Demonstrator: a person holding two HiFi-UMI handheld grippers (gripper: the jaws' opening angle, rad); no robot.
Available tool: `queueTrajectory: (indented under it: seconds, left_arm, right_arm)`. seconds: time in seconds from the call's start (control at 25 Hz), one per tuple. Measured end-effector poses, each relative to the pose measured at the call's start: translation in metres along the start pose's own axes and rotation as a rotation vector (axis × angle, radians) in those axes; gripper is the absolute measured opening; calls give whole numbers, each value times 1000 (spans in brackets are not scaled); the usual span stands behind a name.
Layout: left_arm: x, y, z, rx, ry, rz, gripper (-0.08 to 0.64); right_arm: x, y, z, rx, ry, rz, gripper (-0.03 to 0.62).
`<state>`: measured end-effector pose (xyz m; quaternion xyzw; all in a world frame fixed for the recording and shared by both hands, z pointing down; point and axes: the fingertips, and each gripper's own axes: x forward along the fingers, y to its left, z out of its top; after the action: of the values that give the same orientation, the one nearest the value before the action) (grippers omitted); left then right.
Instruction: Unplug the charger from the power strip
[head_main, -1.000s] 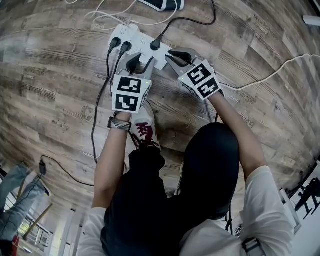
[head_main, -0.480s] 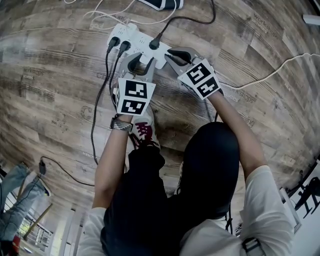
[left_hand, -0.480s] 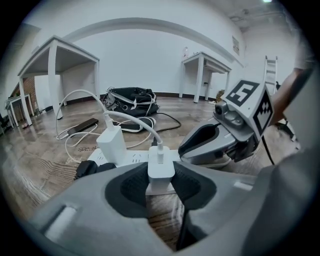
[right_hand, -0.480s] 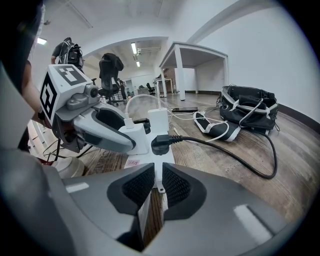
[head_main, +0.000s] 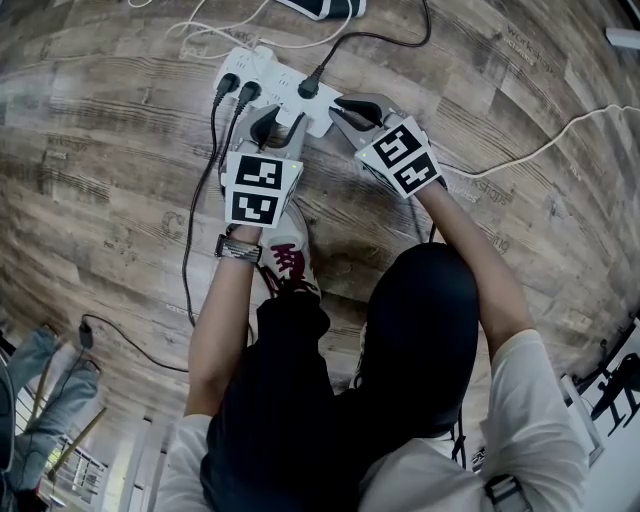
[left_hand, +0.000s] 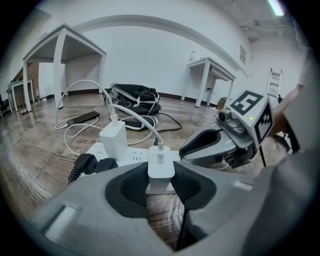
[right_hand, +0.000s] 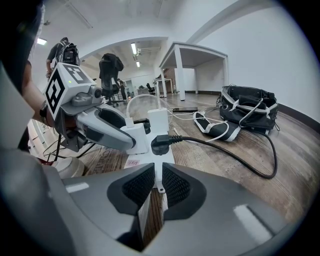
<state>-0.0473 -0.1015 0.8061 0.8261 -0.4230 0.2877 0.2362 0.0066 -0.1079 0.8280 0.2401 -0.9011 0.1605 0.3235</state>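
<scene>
A white power strip (head_main: 283, 84) lies on the wood floor, with black plugs (head_main: 236, 90) and chargers in it. In the left gripper view my left gripper (left_hand: 161, 178) is shut on a small white charger (left_hand: 161, 169) that sits in the strip (left_hand: 126, 155), a white cable rising from its top. My right gripper (right_hand: 157, 183) is pinched on the near end of the strip (right_hand: 163, 156), just behind a black plug (right_hand: 161, 144). From the head view, the left gripper (head_main: 279, 122) and right gripper (head_main: 346, 108) sit side by side at the strip's near edge.
A taller white charger (left_hand: 114, 139) stands further along the strip. A black bag (left_hand: 133, 95) and a phone (left_hand: 82, 118) lie beyond. A white cable (head_main: 545, 148) runs off to the right, black cords (head_main: 195, 210) to the left. The person's shoe (head_main: 286, 252) is right below the grippers.
</scene>
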Motion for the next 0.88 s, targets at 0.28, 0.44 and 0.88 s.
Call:
queueTrajectory:
  seconds: [0.28,0.44,0.88]
  left_arm:
    - [-2,-1,1,25,0,6,141]
    - [-3,0,2,2,-12,0,141]
    - [-8,1,4,-53,-38,-13,141]
  right_arm:
    - [-1,1,1,4,-1,4,46]
    - [0,0,-1,-2,4,0,46]
    - [0,0,0,-1,6,-2,46]
